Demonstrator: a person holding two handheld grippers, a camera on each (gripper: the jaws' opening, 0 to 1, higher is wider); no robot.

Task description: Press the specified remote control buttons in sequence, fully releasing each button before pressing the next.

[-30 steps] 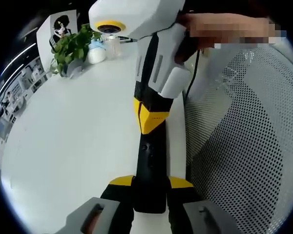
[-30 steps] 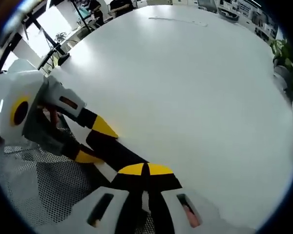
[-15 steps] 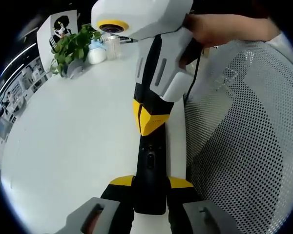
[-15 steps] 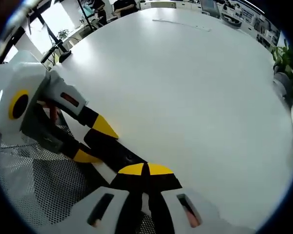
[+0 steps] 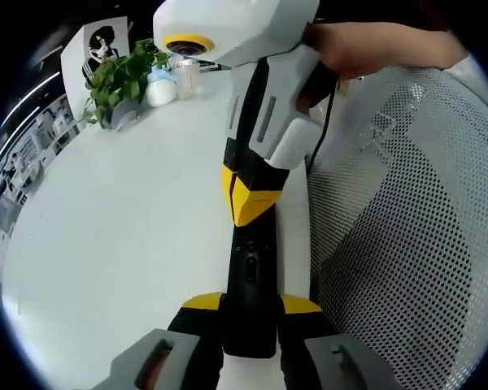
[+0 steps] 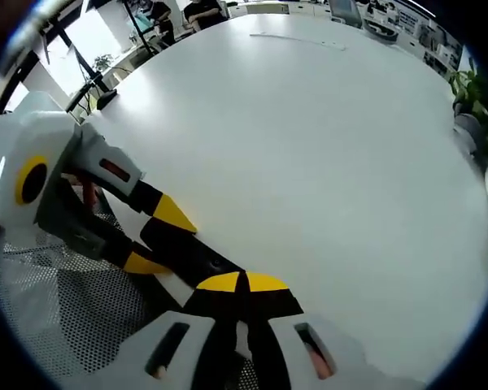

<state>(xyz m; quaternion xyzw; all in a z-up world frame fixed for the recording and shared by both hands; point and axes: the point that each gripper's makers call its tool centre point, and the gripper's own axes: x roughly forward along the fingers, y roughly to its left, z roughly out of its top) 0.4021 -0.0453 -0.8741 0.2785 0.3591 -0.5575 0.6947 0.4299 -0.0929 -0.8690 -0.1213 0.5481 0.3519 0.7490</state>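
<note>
Left tongs (image 5: 249, 325) grip the unlabelled black remote (image 5: 249, 284); closed right tongs (image 6: 242, 284) press it.

Between 1.0 s ago and now, right gripper (image 5: 246, 207) drawn a little back along the remote control (image 5: 250, 296), exposing buttons near its yellow tips that were covered before. Over the last half second, almost no further shift. Left gripper (image 6: 159, 240), seen in the right gripper view, displaced only slightly across the three moments.
</note>
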